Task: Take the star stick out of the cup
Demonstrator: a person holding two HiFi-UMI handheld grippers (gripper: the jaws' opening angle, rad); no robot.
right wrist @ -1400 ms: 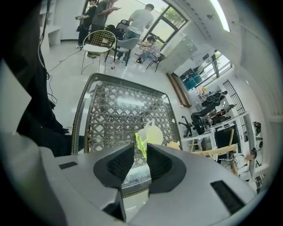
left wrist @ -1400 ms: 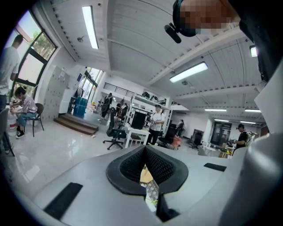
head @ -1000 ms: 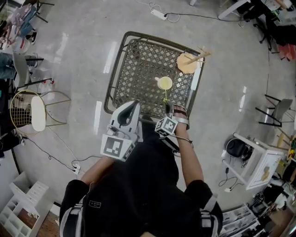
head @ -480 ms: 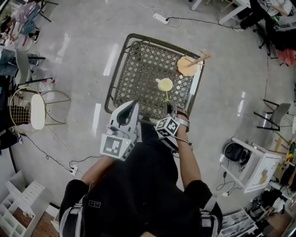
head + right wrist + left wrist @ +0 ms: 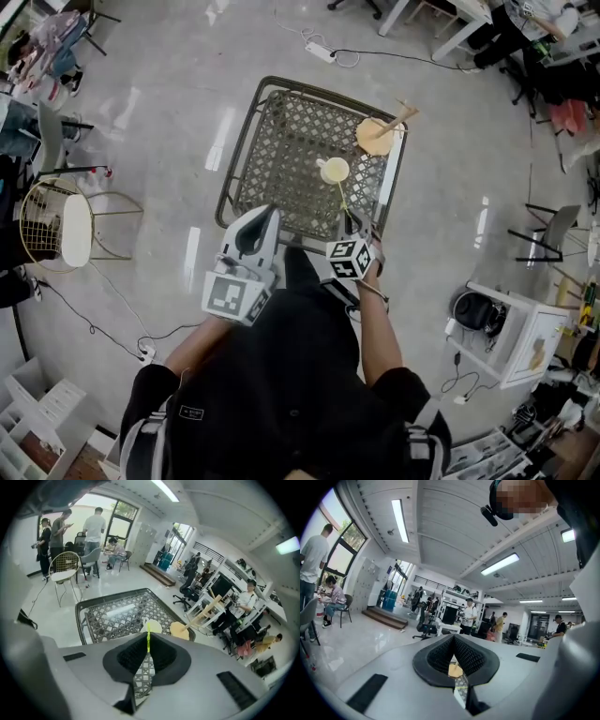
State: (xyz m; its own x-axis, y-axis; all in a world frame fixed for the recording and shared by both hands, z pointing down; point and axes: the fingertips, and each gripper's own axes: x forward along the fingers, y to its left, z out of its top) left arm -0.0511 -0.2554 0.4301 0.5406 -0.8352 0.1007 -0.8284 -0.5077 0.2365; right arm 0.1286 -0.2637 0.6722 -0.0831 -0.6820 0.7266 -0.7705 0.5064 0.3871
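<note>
Your right gripper (image 5: 147, 649) pinches the star stick (image 5: 148, 633), its far end at the cup (image 5: 334, 170), seemingly not yet withdrawn; your left gripper (image 5: 453, 653) is pressed together, empty.

Left gripper (image 5: 265, 214) near the body, jaws together, pointing upward, right gripper (image 5: 349, 221) farther out, forearm extended, jaws clamped on star stick (image 5: 339, 195)

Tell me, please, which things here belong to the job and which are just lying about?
Job: star stick, clamped in the right gripper; cup, on the lattice table.
Lying about: wooden disc with a rod, near the table's edge; wire chair; left gripper, shut, idle.
</note>
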